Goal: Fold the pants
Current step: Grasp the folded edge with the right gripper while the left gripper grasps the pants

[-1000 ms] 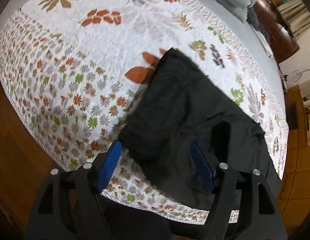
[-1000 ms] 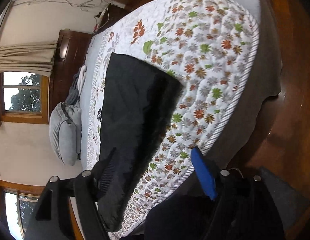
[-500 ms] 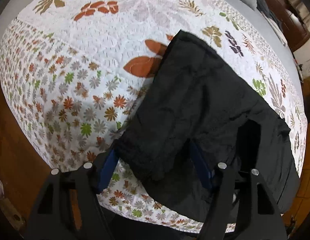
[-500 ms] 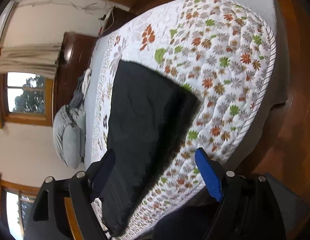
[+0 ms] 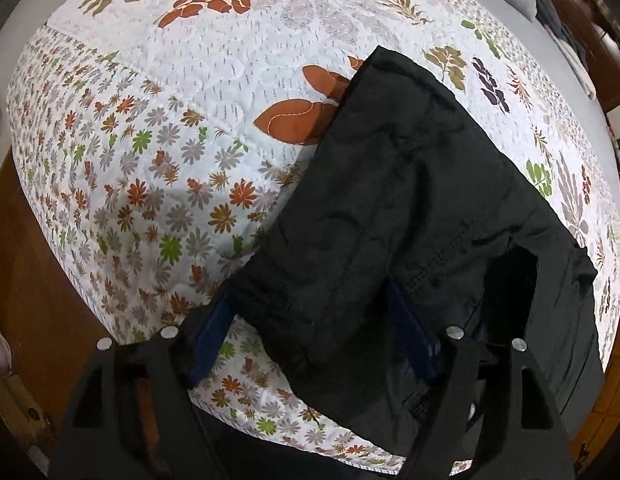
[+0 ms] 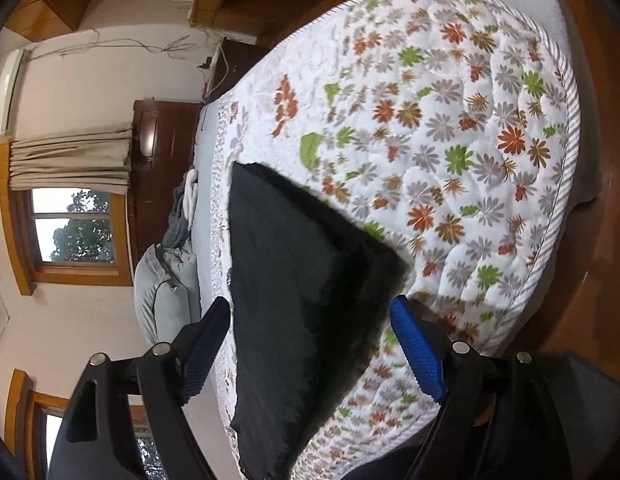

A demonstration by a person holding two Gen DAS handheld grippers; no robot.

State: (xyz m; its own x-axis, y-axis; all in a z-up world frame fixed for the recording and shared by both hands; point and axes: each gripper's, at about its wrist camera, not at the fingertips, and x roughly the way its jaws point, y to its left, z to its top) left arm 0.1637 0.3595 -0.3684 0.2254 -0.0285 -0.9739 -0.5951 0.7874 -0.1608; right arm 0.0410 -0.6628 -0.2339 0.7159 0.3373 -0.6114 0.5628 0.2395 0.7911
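— Where are the pants?

— The black fabric pants (image 5: 410,216) lie on the white quilted bedspread with flower and leaf print (image 5: 157,152), folded over, near edge close to the striped piping at the bed's rim.

— And the tongs?

— The left gripper (image 5: 314,332) has its blue pads spread, a flap of cloth draped between them; gripped or just lying there, I cannot tell. The right gripper (image 6: 310,344) stands wide open around the pants' corner.

— Room to move?

— Bare quilt stretches off beyond the cloth; wooden floor (image 6: 598,240) past the edge.
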